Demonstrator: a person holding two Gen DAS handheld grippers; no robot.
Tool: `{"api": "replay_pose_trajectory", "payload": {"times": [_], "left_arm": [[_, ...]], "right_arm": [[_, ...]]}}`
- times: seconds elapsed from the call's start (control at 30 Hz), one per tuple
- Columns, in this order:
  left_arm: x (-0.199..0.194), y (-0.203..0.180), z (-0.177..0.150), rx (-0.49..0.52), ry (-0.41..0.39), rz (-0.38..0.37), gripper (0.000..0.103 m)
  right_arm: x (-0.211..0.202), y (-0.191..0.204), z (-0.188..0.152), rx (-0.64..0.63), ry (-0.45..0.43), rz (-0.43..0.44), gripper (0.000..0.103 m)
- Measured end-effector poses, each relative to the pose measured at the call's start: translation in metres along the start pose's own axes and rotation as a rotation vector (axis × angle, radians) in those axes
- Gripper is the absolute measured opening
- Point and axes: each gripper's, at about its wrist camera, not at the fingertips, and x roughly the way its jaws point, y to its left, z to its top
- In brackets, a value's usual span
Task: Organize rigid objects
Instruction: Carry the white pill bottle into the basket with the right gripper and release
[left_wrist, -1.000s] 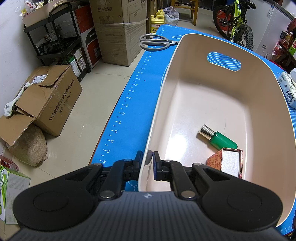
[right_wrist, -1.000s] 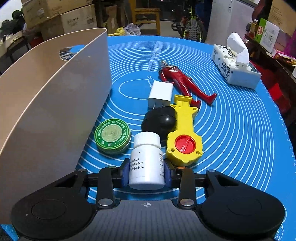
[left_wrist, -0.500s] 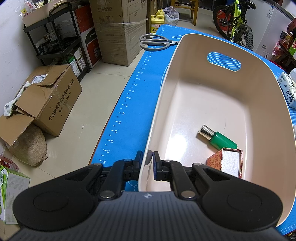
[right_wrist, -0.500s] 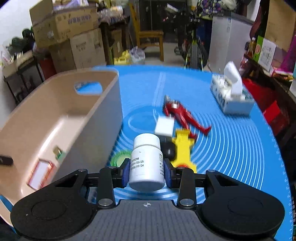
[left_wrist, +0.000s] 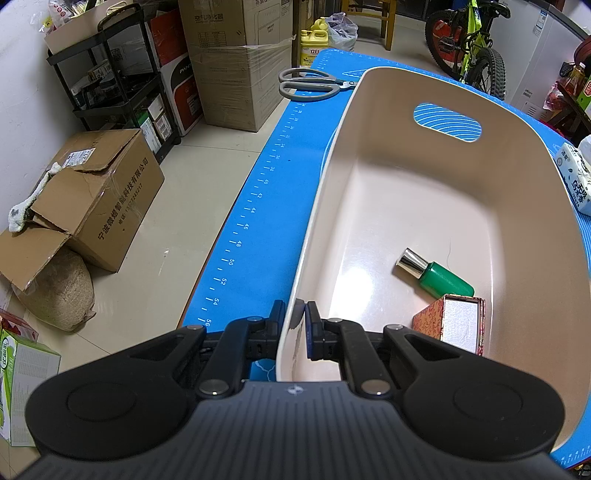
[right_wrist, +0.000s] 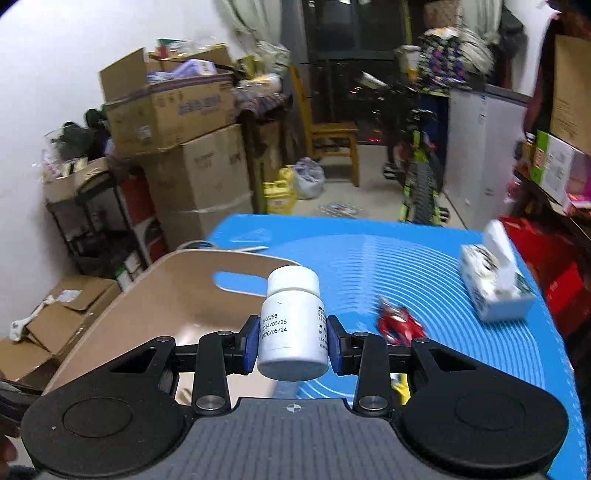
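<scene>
Right wrist view is motion-blurred: I can make out the red figure and tissue box on the blue mat, but not their detail. My right gripper has its pads pressed on a white bottle, held clear of the mat beside the beige bin; its label reads 2024/05/25 and 2026/05/24. In the left wrist view, my left gripper is clamped on the bin's near wall, one pad inside, one outside. The bin holds a green bottle with a silver cap and a red-patterned box, partly cut off by the gripper. Scissors lie beyond the bin.
</scene>
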Motion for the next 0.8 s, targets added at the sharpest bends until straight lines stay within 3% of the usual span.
{"api": "replay_pose_trajectory", "payload": {"times": [0.53, 0.8], "left_arm": [[0.0, 0.0, 0.0, 0.001, 0.0, 0.001, 0.013], [0.0, 0.0, 0.0, 0.001, 0.0, 0.002, 0.013]], "right_arm": [[0.039, 0.079, -0.001, -0.201, 0.091, 0.077, 0.044], [0.064, 0.1, -0.015, -0.26, 0.225, 0.071, 0.044]]}}
